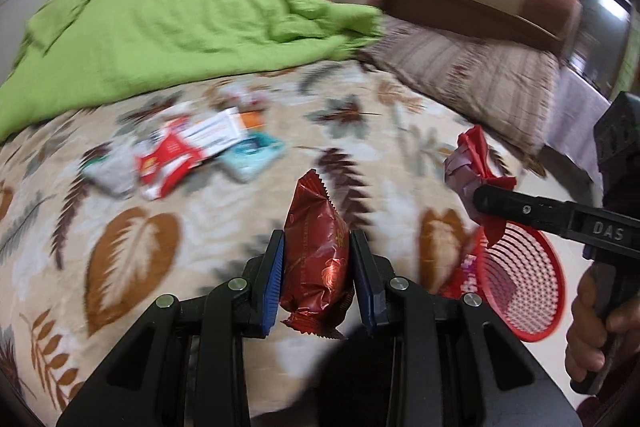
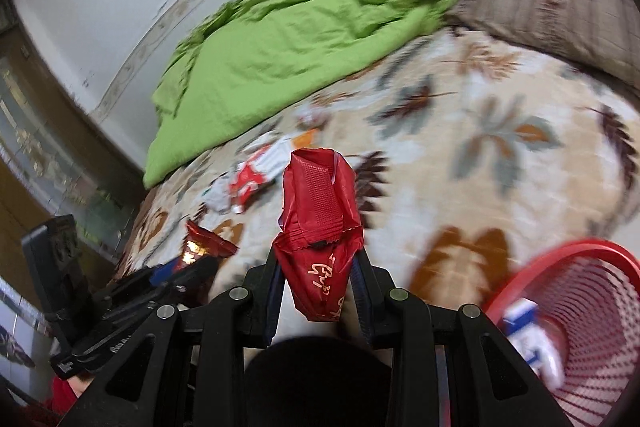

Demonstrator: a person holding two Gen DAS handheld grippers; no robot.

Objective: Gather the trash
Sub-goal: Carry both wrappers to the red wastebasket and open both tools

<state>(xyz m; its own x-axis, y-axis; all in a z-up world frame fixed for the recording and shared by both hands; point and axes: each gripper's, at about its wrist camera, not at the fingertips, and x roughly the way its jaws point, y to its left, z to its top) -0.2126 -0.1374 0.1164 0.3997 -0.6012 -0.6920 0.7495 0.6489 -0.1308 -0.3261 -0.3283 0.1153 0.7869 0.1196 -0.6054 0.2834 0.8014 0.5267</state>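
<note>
Leaf-print bed (image 1: 132,263), both fingers angled down, gripping wrappers

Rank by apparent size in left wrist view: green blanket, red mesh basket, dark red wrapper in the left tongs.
1. green blanket, largest by far, though farther away.
2-3. red mesh basket and dark red wrapper look roughly alike; the wrapper sits close to the camera, so no firm ranking.

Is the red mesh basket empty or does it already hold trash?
Not empty. In the right wrist view a white and blue packet lies inside the red mesh basket; how much more it holds cannot be told.
</note>
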